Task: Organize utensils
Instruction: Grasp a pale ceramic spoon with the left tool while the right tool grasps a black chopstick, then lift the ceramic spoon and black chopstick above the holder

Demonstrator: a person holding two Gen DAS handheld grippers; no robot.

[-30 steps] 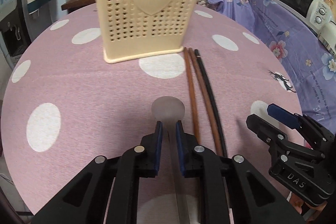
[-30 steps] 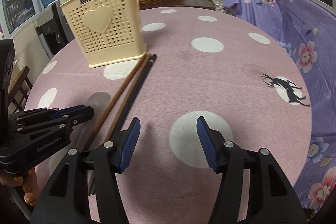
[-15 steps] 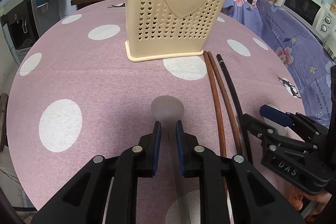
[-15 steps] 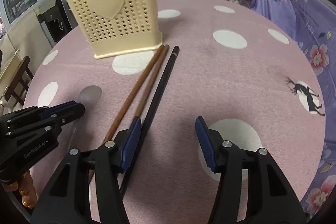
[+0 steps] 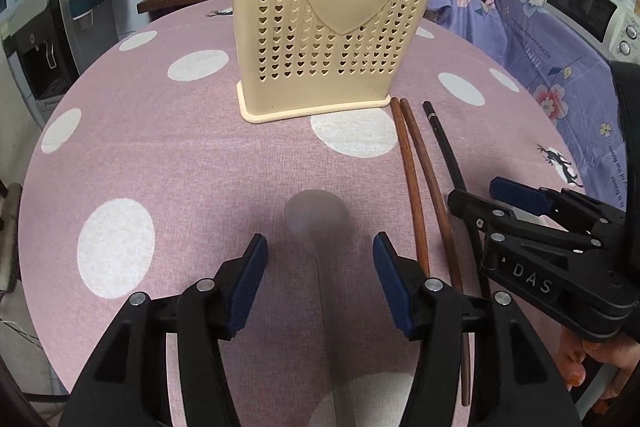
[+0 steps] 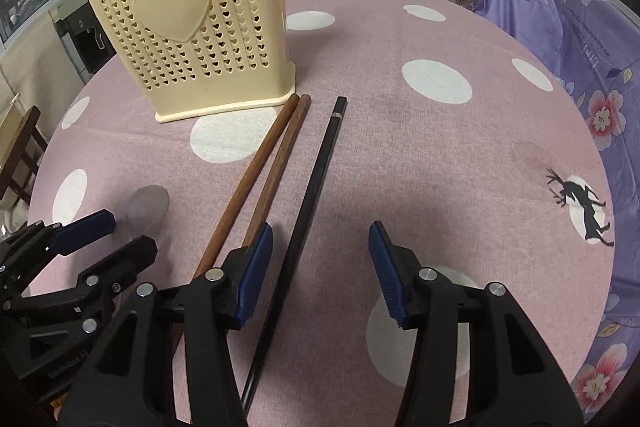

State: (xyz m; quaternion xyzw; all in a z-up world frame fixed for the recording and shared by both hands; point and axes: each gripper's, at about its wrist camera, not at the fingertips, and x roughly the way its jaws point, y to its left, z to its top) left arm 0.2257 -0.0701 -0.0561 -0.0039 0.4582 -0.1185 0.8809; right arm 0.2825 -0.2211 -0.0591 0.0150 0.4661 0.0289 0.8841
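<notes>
Fingers of both grippers spread wide: left gripper [image 5: 318,269] over translucent spoon [image 5: 316,217], right gripper [image 6: 320,263] over slim black chopstick [image 6: 316,187].

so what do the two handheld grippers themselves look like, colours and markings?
Both are black plastic two-finger units with blue ribbed pads and silver pivot screws. The left gripper shows faint "GenRobot.AI" lettering in the right wrist view; the right gripper has "DAS" embossed on its side. No cables show. A bare hand holds the right one under a dark sleeve.

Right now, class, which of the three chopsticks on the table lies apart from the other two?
The black chopstick: it lies alone, with a gap between it and the two brown chopsticks, which lie side by side nearer the cream holder.
</notes>
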